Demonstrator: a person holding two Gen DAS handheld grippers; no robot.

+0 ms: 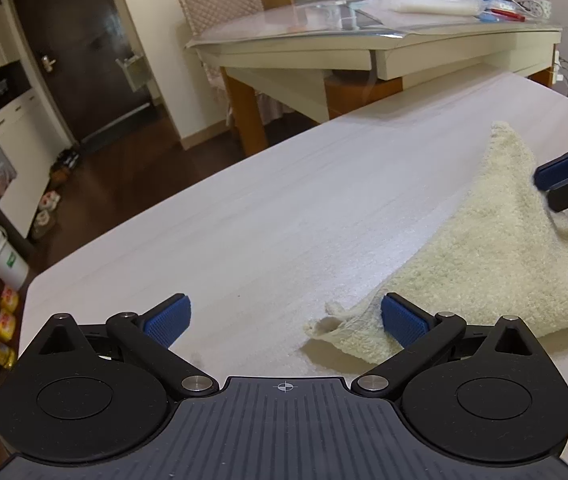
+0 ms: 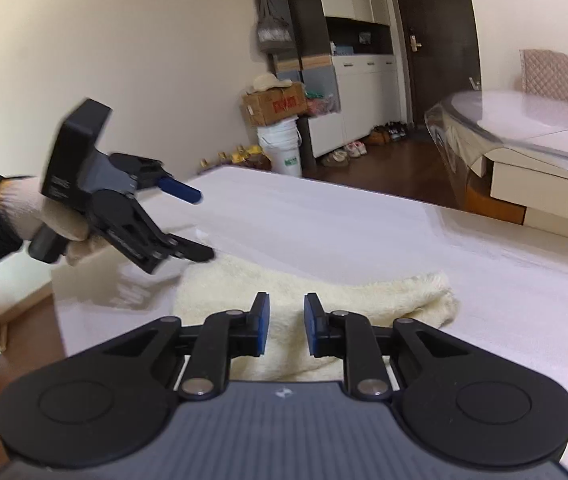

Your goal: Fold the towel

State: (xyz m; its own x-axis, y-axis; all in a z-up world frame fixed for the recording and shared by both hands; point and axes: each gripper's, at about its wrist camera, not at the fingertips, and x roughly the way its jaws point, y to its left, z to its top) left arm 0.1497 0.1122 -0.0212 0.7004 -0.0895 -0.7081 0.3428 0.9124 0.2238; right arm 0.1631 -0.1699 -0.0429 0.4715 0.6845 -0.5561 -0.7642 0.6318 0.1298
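A cream fluffy towel (image 1: 495, 240) lies on the white table (image 1: 284, 208), partly folded, with one corner (image 1: 323, 326) pointing toward my left gripper. My left gripper (image 1: 285, 322) is open wide and empty; its right finger rests beside that corner. In the right wrist view the towel (image 2: 323, 292) lies under my right gripper (image 2: 287, 326), whose jaws stand a little apart just above the cloth, holding nothing. The left gripper (image 2: 204, 224) shows there at the towel's left end. The right gripper (image 1: 551, 184) shows at the left wrist view's right edge.
A beige dining table (image 1: 383, 40) with a plastic cover and clutter stands behind the white table. A quilted chair (image 1: 220, 12), a dark door (image 1: 80, 52), a white bucket (image 2: 280, 148), a cardboard box (image 2: 274, 104) and shoes on the floor are beyond.
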